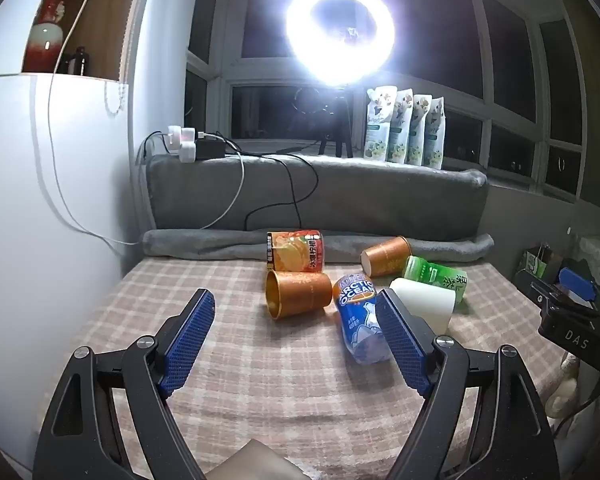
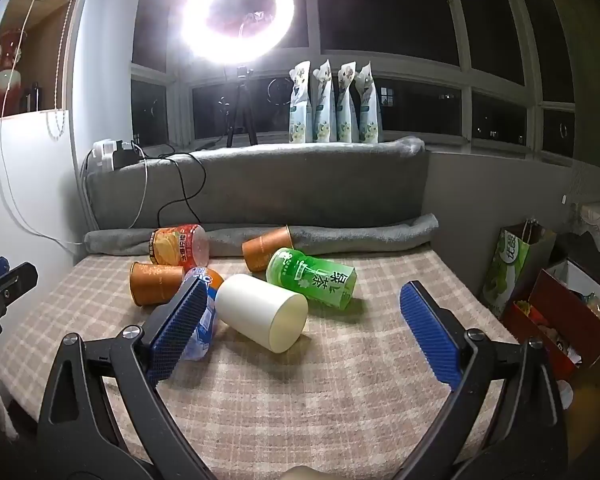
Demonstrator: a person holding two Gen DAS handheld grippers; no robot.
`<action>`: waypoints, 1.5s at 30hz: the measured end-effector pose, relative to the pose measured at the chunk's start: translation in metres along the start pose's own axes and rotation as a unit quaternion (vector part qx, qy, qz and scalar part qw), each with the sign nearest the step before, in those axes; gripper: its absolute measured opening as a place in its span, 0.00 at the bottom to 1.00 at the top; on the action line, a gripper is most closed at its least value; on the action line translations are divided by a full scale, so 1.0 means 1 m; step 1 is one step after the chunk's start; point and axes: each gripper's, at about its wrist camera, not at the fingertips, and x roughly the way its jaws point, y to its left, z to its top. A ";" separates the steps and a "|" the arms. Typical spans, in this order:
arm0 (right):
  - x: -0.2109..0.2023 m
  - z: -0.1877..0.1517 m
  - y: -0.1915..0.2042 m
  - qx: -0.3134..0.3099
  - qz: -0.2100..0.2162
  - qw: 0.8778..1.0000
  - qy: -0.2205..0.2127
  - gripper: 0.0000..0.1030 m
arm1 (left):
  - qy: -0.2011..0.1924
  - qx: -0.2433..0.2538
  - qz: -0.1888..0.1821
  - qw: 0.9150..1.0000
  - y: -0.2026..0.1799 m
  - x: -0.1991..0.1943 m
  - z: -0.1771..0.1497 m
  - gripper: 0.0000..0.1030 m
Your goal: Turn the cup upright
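Observation:
A white cup (image 2: 262, 312) lies on its side on the checked cloth, mouth toward me; it also shows in the left wrist view (image 1: 424, 304). Two orange paper cups lie on their sides: a near one (image 1: 298, 294) (image 2: 156, 282) and a far one (image 1: 386, 256) (image 2: 266, 248). My left gripper (image 1: 296, 320) is open and empty, short of the near orange cup. My right gripper (image 2: 300, 312) is open and empty, with the white cup between and just beyond its fingers.
A blue Arctic Ocean bottle (image 1: 360, 316), a green tea bottle (image 2: 314, 278) and an orange juice bottle (image 1: 296, 250) lie among the cups. A grey rolled blanket (image 2: 360, 232) lines the back. Boxes and a bag (image 2: 520, 264) stand off the right edge. A ring light (image 1: 340, 32) glares above.

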 end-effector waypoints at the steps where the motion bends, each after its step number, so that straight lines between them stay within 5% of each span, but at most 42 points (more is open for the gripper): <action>1: 0.000 0.000 0.000 0.000 -0.001 1.000 0.000 0.96 | -0.002 0.001 0.000 1.000 0.000 0.000 0.000 0.80; 22: -0.018 0.018 0.001 -0.008 -0.014 0.998 -0.052 1.00 | -0.006 0.004 0.003 1.000 0.006 -0.004 0.009 0.80; 45: -0.019 0.018 0.001 -0.010 -0.015 0.998 -0.054 1.00 | -0.009 0.008 0.006 1.000 0.004 -0.006 0.009 0.80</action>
